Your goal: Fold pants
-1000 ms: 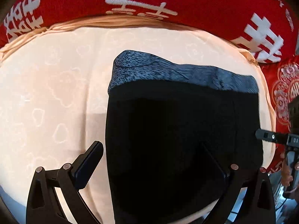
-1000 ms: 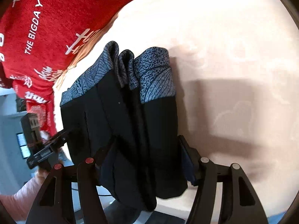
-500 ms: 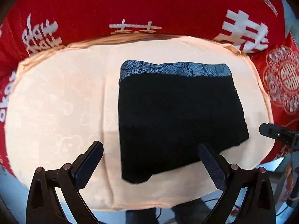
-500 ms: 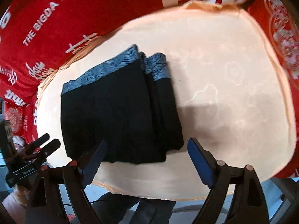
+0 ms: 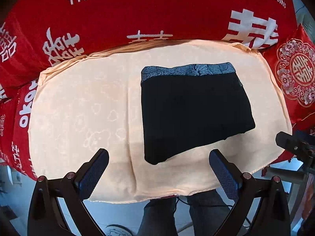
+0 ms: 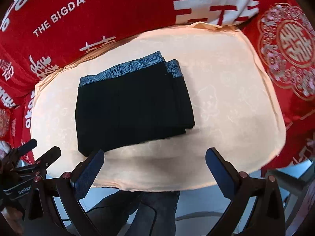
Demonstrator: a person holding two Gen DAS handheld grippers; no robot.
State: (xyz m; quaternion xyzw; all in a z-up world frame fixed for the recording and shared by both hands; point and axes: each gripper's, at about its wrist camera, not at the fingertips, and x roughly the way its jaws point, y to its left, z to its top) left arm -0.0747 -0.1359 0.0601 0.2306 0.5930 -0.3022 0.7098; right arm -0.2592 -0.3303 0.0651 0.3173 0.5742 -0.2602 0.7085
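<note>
A desk (image 5: pixel 78 102) covered in peach cloth with faint bear patterns carries folded black pants (image 5: pixel 195 112), their blue patterned waistband toward the red wedding-print fabric (image 5: pixel 137 15) behind.

A peach cloth (image 5: pixel 82 106) with faint cloud and bear outlines covers the surface ahead of the tongs. Beyond its far edge lies a red wedding fabric (image 5: pixel 149 13) printed with white "THE BIGDAY" lettering and double-happiness characters, with a round gold emblem (image 6: pixel 291 45) at far right.
</note>
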